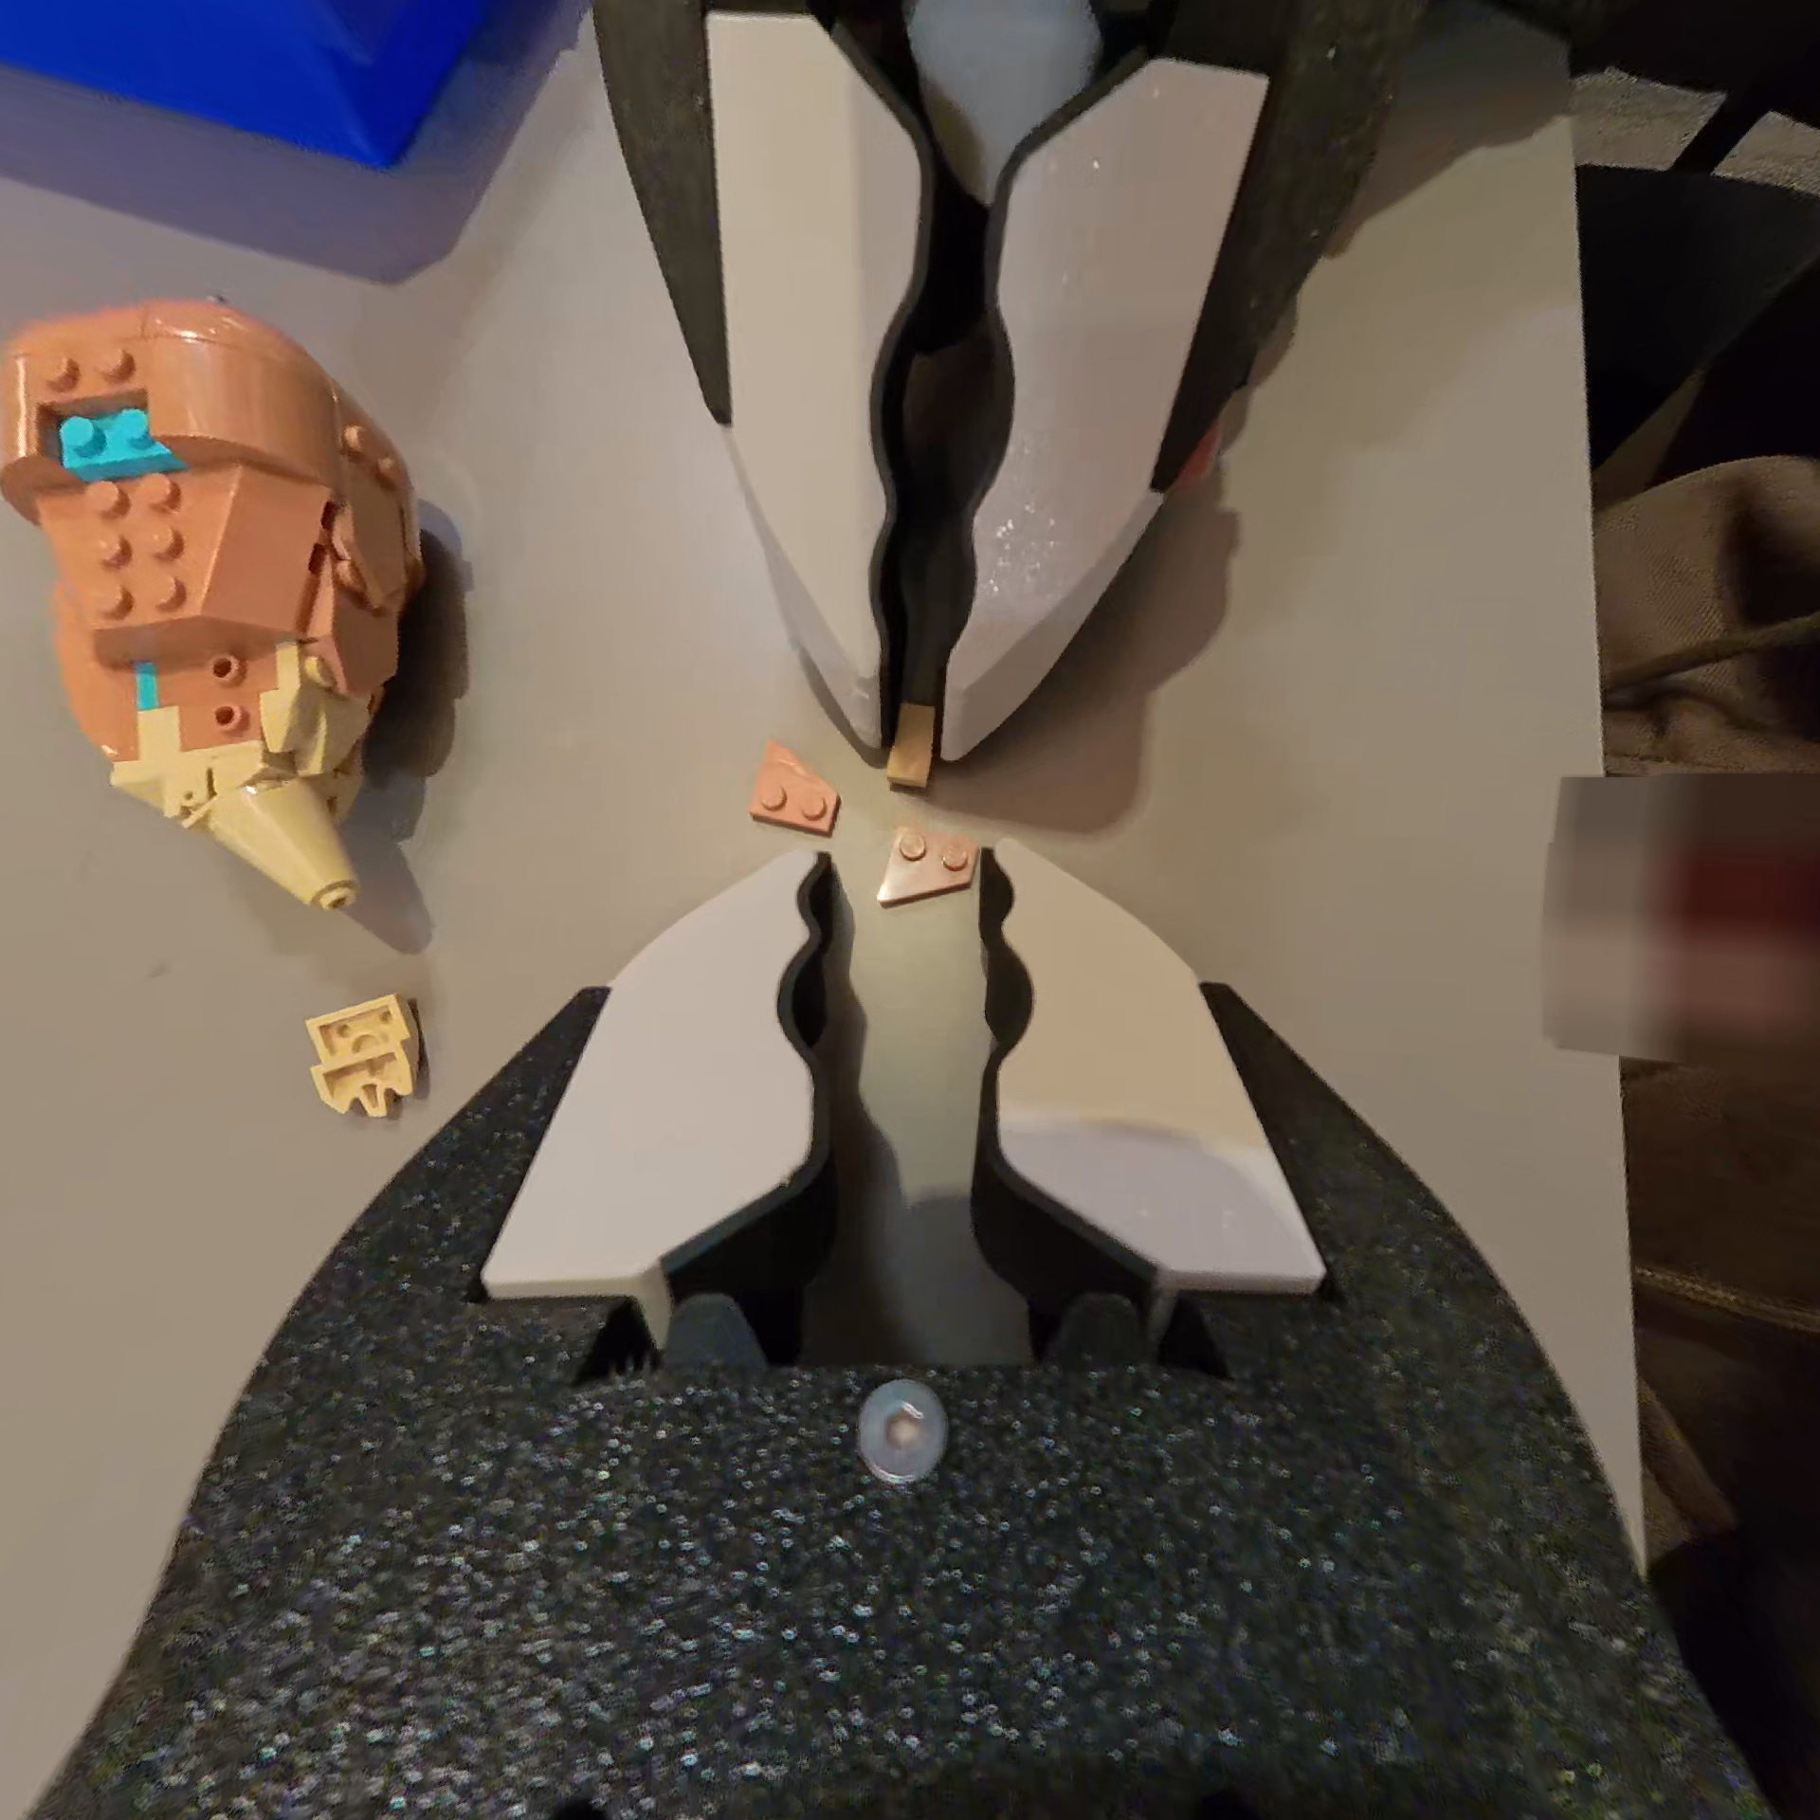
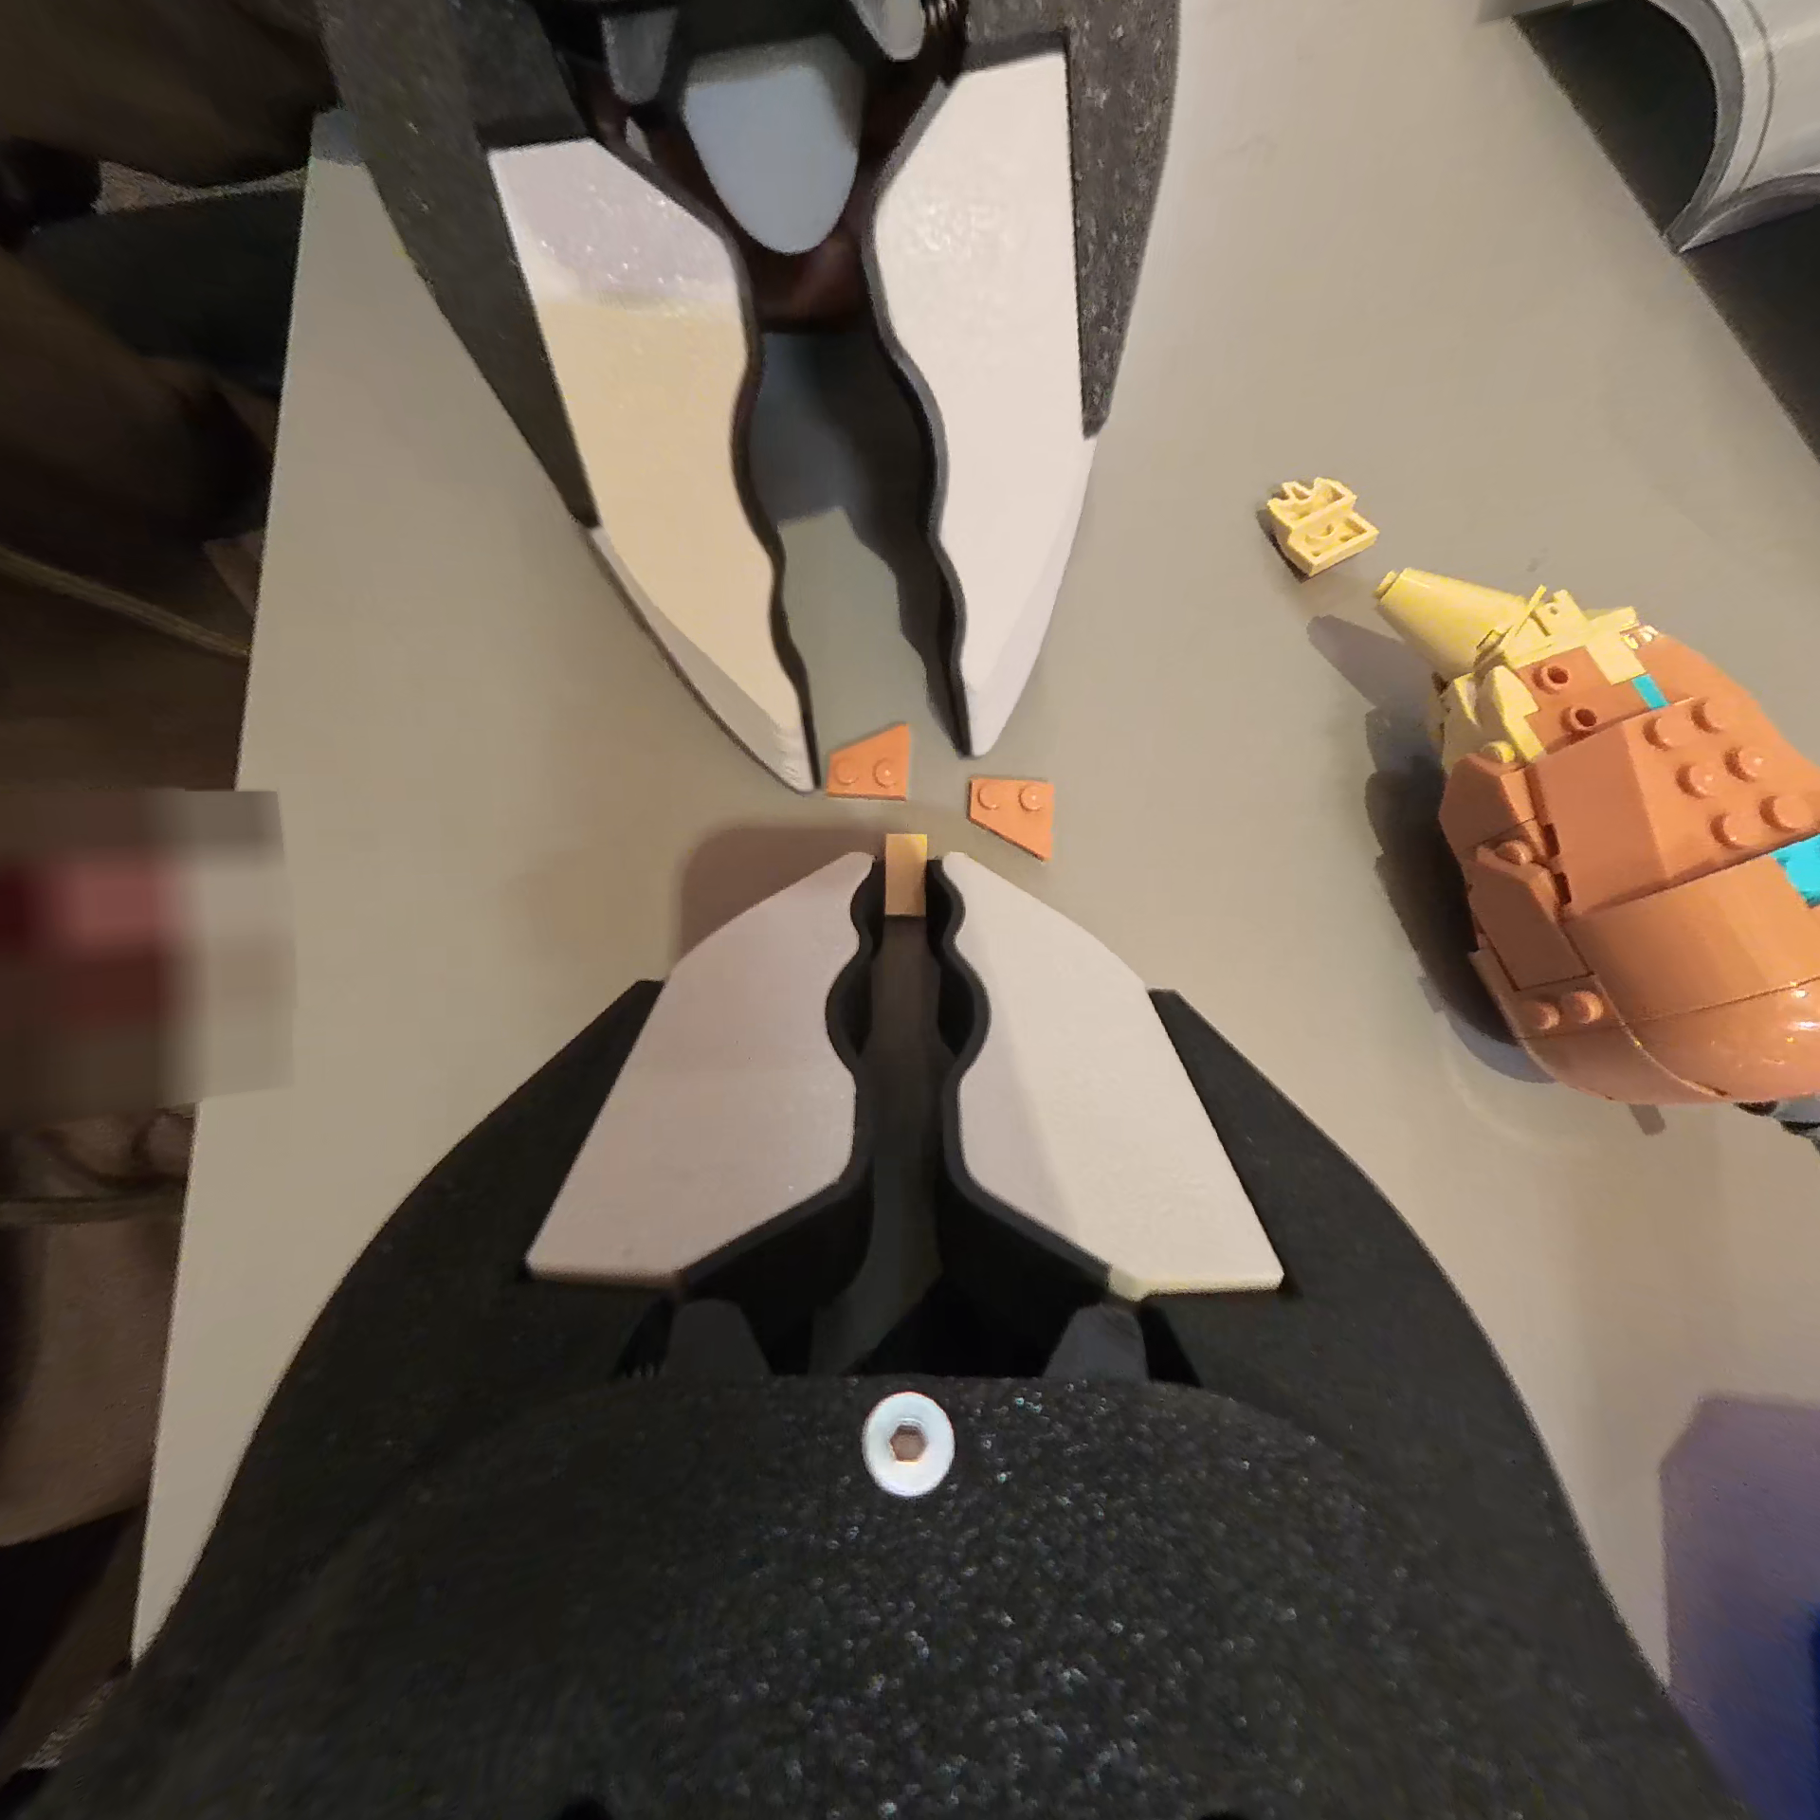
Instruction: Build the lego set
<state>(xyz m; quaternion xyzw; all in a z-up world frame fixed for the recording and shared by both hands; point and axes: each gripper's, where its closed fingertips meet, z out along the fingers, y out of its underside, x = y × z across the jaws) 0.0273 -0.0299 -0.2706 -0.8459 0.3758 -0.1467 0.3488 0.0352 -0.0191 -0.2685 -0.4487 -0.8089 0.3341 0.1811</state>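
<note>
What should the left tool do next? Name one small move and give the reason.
Probably close the left tool on the wedge plate lying between its open fingertips. The right tool already grips a small tan piece, and a second wedge plate lies loose beside them, so the left looks ready to pick.

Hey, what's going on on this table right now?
A person is building a lego set with two hand-held grippers. The right hand-held gripper is shut on a small tan plate. The left hand-held gripper is open around one of two orange wedge plates; the other lies beside it. The part-built brown model sits aside.
</note>
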